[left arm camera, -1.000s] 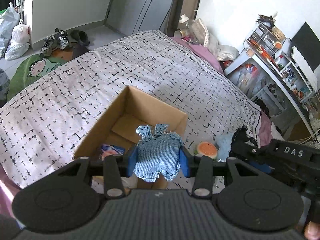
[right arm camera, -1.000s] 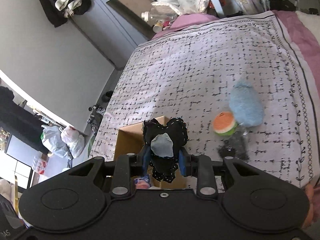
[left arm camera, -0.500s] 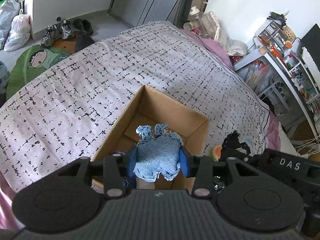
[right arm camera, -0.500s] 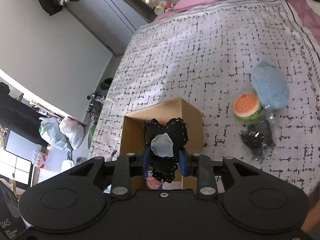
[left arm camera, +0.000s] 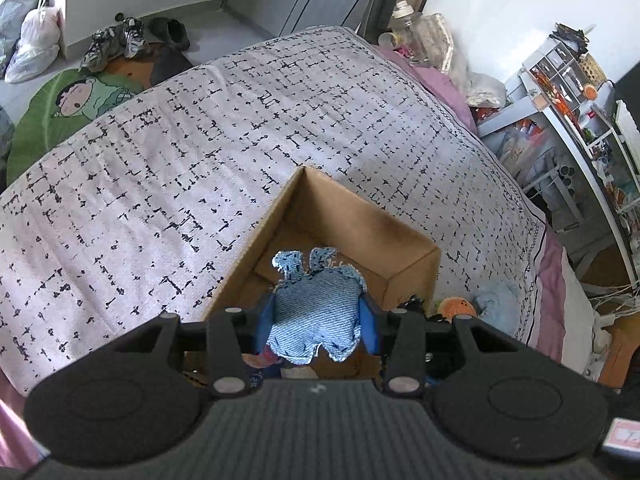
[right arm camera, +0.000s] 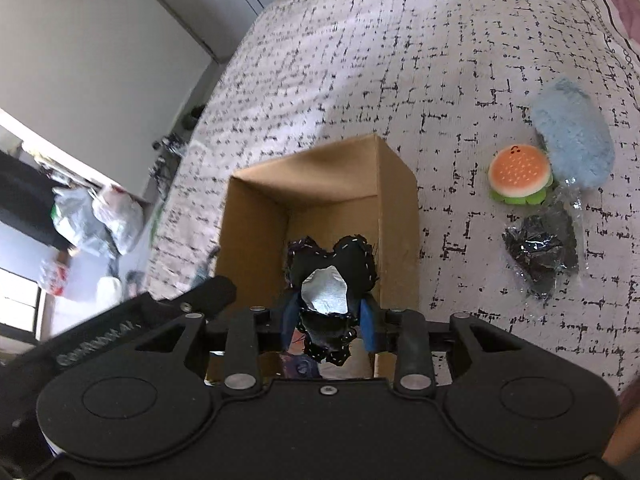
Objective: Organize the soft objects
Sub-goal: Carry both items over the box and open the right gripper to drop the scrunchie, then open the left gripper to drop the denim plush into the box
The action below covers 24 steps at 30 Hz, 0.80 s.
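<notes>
An open cardboard box (left arm camera: 360,224) (right arm camera: 396,208) stands on the patterned bed cover. My left gripper (left arm camera: 318,326) is shut on a blue denim soft toy (left arm camera: 316,312) and holds it over the box's near side. My right gripper (right arm camera: 328,320) is shut on a black soft toy with a grey patch (right arm camera: 324,292), also over the box opening. A burger plush (right arm camera: 520,176) (left arm camera: 456,308), a light blue fluffy toy (right arm camera: 572,140) (left arm camera: 494,304) and a black item in clear wrap (right arm camera: 540,252) lie on the bed to the right of the box.
Some colourful things lie inside the box bottom (left arm camera: 256,360), mostly hidden. The bed cover (left arm camera: 200,140) spreads to the left and beyond. Shoes (left arm camera: 116,40) and a green mat (left arm camera: 60,108) are on the floor. Shelves (left arm camera: 580,100) stand at the right.
Both grippers have moved closer over the box with their toys still held. The box now looks larger and more centred in both views.
</notes>
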{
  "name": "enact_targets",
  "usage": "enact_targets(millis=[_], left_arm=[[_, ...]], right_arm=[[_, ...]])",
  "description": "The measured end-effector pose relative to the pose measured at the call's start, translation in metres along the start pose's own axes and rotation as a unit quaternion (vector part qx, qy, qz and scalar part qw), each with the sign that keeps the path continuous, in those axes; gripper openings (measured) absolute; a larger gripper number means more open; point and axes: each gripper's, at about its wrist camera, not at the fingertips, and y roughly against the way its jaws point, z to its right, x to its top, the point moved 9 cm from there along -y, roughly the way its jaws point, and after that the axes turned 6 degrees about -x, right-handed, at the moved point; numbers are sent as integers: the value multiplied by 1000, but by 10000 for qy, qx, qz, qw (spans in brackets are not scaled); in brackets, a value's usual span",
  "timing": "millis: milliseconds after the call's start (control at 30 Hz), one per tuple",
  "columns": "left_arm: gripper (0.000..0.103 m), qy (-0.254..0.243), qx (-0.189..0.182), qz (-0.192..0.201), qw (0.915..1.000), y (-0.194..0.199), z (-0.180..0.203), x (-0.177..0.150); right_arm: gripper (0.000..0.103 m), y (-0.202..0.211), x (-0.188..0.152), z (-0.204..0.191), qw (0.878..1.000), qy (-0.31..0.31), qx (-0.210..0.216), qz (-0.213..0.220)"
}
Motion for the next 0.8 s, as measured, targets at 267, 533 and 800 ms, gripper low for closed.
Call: enact_targets(millis=[267, 533, 800], left_arm=[[43, 63, -22, -54, 10000, -2, -7, 2], [44, 83, -77, -71, 9999, -5, -5, 2], [45, -11, -67, -117, 9999, -7, 5, -1]], right_arm=[[48, -5, -9, -6, 9995, 175, -56, -247], [62, 20, -3, -2, 9996, 271, -28, -17], [62, 25, 2, 18, 10000, -12, -5, 10]])
